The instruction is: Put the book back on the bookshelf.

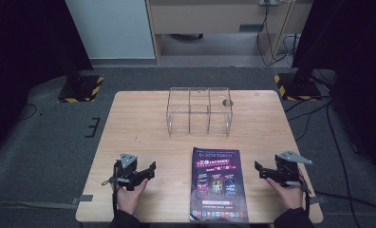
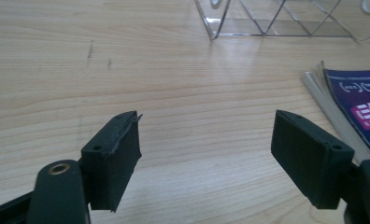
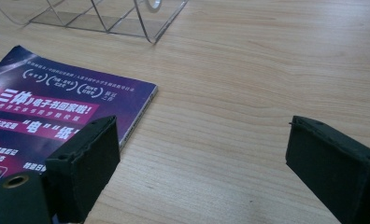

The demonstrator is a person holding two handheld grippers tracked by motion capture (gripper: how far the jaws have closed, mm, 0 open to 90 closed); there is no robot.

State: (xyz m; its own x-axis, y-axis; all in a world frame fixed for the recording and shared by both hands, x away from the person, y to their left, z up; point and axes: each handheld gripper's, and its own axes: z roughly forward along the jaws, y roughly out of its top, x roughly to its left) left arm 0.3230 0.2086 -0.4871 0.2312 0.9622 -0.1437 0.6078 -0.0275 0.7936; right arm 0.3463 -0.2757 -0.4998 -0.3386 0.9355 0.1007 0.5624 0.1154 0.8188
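lower centre: purple booklet (image 1: 219, 184) flat on the table (image 1: 143, 118), between left gripper (image 1: 150, 171) and right gripper (image 1: 258, 168). both grippers gape wide, holding nothing. upper centre: clear acrylic organizer (image 1: 199, 111), well apart, path unobstructed.

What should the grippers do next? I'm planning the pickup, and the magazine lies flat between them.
Probably bring the right gripper toward the magazine to catch its near edge. It lies flat and untouched on the table, both grippers stand open and empty, and the left gripper sits farther off, before the clear acrylic organizer.
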